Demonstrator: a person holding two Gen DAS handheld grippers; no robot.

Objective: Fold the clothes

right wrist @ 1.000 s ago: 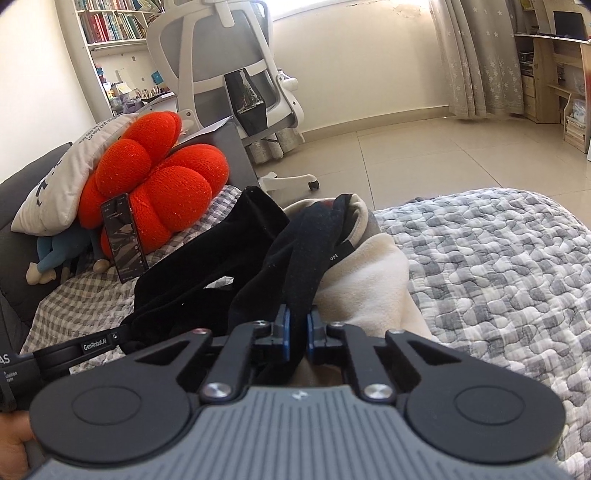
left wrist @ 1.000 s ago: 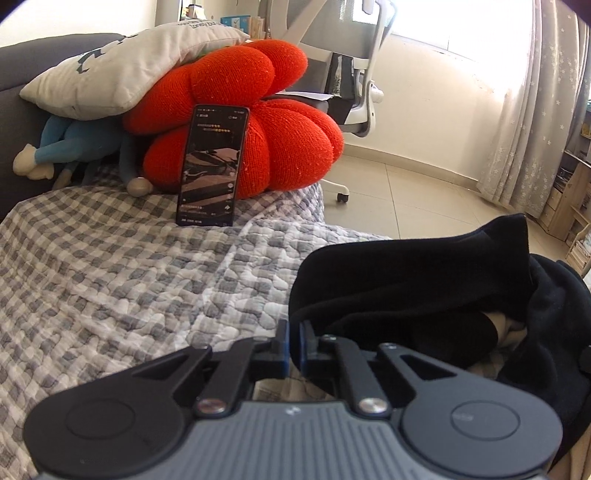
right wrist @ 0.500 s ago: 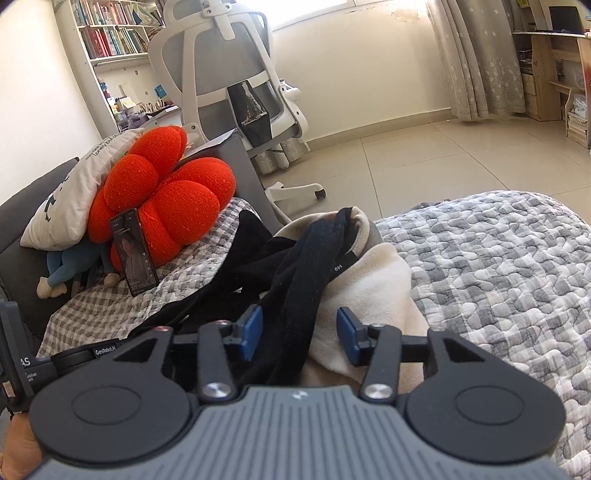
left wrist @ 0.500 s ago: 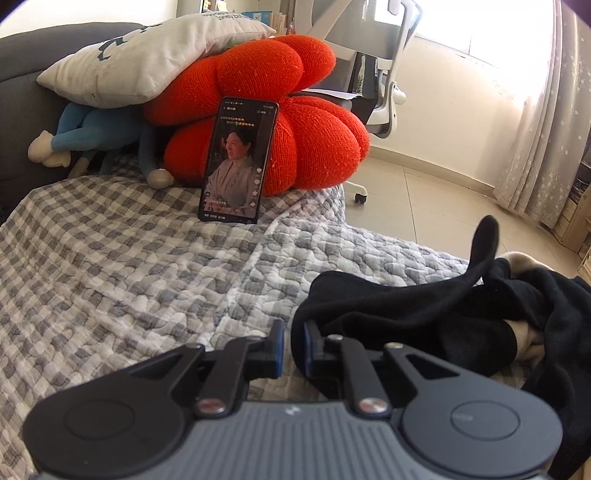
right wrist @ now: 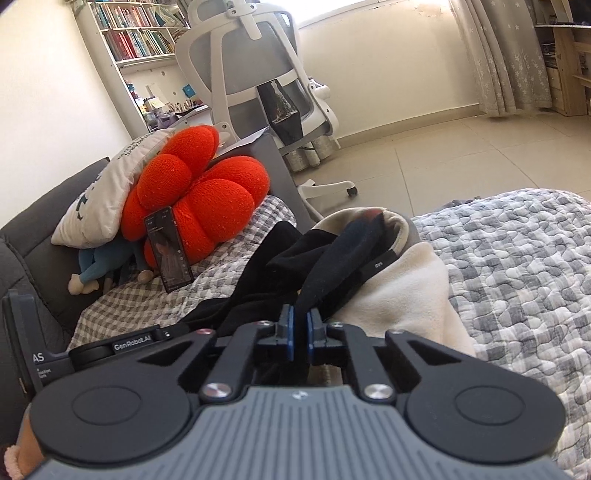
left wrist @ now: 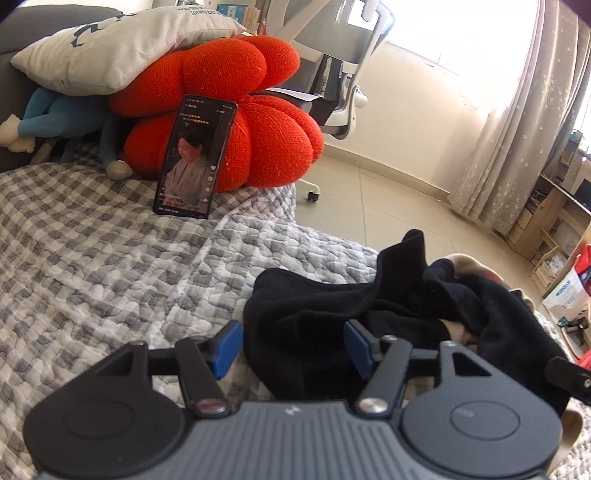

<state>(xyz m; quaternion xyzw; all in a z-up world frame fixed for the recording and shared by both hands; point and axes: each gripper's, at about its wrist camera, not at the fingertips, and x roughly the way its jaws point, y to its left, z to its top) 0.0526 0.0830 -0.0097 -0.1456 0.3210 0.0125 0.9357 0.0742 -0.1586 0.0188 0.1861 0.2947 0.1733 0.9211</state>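
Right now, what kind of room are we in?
Most likely a bedroom that doubles as a study: a quilted checked bedspread with a red cushion at its head, a white office chair, and a bookshelf against the wall.

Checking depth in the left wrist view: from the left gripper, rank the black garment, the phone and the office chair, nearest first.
From the left gripper:
1. Black garment, between its opening jaws.
2. Phone, propped farther back, left.
3. Office chair, beyond the bed.
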